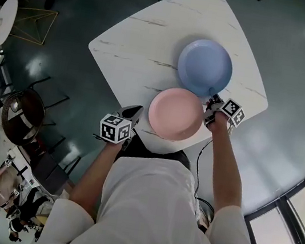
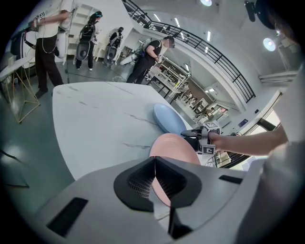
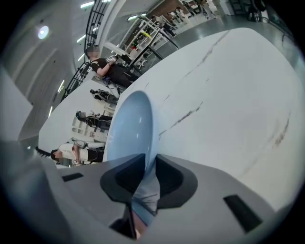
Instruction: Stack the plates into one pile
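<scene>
– Pinching the near rim of the blue plate (image 3: 131,124), that's the right gripper (image 3: 149,162), jaws drawn in tight on the edge. And the left?

– Left gripper (image 2: 155,159) is fully closed with nothing in it, hanging at the table (image 1: 137,40) edge just beside the pink plate (image 1: 175,113).

– Count them!

– Two plates, one blue, one pink, side by side on the table, rims nearly meeting. The pink one lies between the two grippers. Off the table's left, a dark chair (image 1: 23,114) stands on the floor.
</scene>
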Motion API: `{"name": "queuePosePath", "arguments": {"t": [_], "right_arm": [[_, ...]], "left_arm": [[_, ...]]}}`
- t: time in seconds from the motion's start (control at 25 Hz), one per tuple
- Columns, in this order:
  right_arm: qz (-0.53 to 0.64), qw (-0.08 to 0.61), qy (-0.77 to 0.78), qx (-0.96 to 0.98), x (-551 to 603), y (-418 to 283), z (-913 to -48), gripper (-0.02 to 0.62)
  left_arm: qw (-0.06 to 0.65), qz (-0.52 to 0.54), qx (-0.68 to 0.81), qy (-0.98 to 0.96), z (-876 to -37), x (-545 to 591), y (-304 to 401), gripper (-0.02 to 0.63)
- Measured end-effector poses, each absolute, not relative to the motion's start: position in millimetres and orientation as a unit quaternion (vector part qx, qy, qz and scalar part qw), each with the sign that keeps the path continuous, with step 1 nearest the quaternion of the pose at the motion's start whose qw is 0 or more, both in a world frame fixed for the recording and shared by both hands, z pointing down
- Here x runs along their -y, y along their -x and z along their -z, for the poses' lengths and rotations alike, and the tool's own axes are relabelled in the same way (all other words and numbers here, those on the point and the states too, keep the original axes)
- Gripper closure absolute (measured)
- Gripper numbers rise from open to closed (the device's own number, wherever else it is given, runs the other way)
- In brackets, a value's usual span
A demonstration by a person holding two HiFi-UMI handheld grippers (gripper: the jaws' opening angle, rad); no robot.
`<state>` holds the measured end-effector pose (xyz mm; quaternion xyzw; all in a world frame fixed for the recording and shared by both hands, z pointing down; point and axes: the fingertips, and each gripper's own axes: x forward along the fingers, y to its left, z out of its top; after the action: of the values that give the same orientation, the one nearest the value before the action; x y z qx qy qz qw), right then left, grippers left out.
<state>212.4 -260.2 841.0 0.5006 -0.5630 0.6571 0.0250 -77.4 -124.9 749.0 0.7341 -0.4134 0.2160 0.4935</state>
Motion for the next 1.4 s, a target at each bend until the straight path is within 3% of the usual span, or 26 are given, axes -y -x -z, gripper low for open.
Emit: {"name": "queuePosePath", "arguments": {"t": [0.16,1.4], "right_arm": [[-0.675,-0.026,-0.52,0.523,266,-221,-839,0.546],[-0.666,-0.055,-0.53,0.521,226,-259,-784,0.554]], "left_arm": [[0.494,-0.216,0.414,-0.733,-749,124,77,0.592],[0.474,-0.21,0.417,-0.746,-725,93,64,0.592]]}}
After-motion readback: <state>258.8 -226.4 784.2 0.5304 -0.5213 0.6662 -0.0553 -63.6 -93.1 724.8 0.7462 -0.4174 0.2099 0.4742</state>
